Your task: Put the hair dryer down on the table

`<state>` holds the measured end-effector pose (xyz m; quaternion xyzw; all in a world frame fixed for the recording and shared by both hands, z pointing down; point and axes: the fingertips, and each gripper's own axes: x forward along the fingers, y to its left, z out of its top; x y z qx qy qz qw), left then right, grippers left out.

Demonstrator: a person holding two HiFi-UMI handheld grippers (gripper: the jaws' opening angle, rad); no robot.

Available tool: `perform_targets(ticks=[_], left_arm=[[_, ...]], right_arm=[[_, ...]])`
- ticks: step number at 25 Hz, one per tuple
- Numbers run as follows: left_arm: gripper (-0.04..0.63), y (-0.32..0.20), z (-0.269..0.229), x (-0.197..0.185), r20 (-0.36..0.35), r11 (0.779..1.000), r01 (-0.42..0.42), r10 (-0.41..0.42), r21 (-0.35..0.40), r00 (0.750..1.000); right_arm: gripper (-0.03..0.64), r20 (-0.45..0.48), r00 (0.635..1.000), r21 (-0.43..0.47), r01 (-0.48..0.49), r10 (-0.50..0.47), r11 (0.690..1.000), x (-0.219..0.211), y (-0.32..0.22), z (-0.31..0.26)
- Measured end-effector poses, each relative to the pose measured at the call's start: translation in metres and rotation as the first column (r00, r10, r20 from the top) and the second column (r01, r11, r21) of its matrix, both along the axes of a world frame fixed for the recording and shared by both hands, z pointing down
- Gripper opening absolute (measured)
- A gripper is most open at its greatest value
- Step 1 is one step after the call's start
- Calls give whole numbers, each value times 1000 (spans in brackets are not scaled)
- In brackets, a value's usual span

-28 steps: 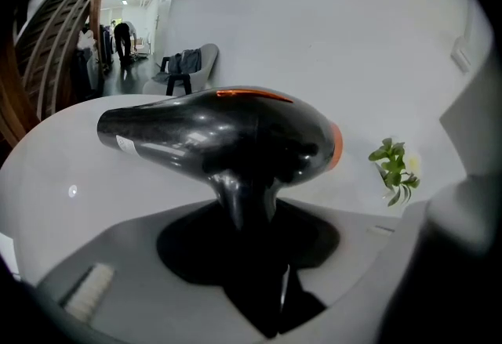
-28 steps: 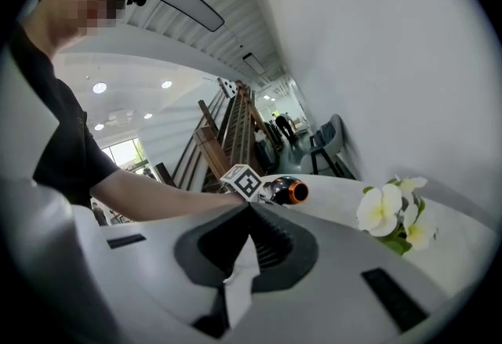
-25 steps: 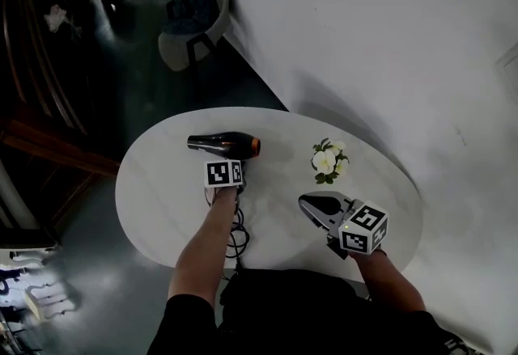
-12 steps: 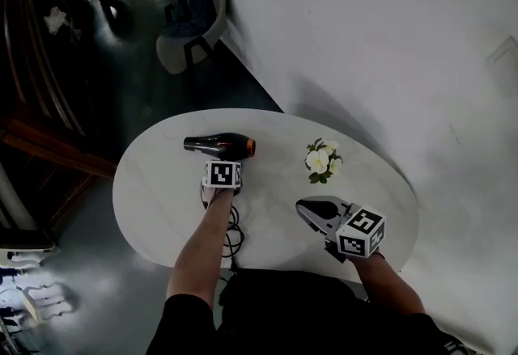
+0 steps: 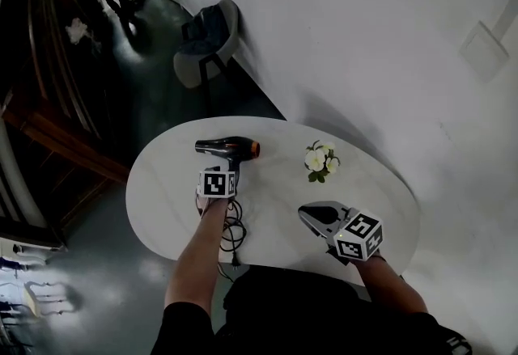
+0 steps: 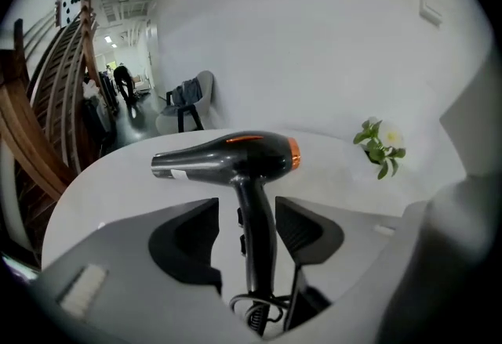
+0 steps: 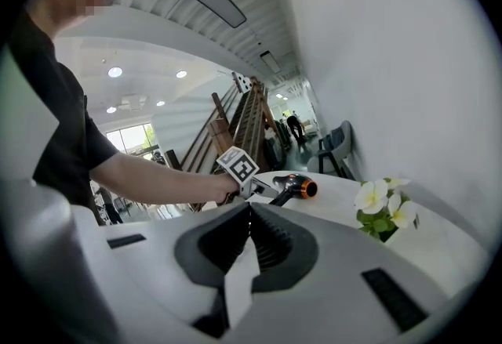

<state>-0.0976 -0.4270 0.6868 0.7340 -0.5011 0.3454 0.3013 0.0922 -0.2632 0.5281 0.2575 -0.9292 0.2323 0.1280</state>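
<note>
White wall [image 5: 364, 22], dark glossy floor [image 5: 154, 103] — grey chair [image 5: 194, 66] against the wall, wooden stair rail [image 5: 48, 135] left.

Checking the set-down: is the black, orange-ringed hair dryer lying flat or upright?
Lying flat: the black hair dryer rests on its side on the white oval table, handle along the tabletop.

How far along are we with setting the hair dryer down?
Done: the hair dryer lies on the table. In hand: the left gripper has just been opening its jaws; the handle is between them, but the pads no longer press on it. Left: draw that gripper back clear of the handle. The right gripper is shut, empty and off to the side.
</note>
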Motion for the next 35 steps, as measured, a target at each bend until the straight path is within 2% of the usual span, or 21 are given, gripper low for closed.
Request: perform_targets(ticks=[3,5,9,11,16,21,23,27,30,33,35], left_arm=[[233,18,-23,-2,-80,999,-16,20,46,997],[233,31,-41,-10,-100,996,-23,31,87,995],[222,52,-77,-31,-47,979,-38,48,198,998],[213,66,-89,-42,-21,973,-36,42,230,999],[209,86,-117,-61,-57,960,10,6,279,998],[181,89,-158,-82,-27,924,-11,23,383,999],[138,91,-172,-88,-24,912,-42,57,408,998],[129,107,-193,-96,-33,894,-116,144,432,989],[69,114,-215,-108,-58,867,-128,177,482,982],[46,122,-233,-119,-71,844,-130,195,520,978],[39,127,-243,-124,-52,824,-144,206,547,977]], right_arm=[[11,17,999,14,31,-31,999,-4,12,-2],[12,35,998,29,51,-52,998,-8,18,-6],[11,64,996,53,60,-63,997,-8,22,-13],[12,89,994,56,54,-59,997,-7,23,-15],[11,128,990,78,57,-67,995,-16,15,-26],[11,123,989,113,72,-86,991,-44,10,-39],[12,111,991,118,67,-80,991,-57,5,-41],[11,103,991,139,69,-84,988,-91,0,-54],[11,101,991,166,71,-89,984,-114,-2,-66],[12,107,991,174,61,-81,983,-129,0,-76],[12,109,990,183,66,-87,981,-139,2,-81]])
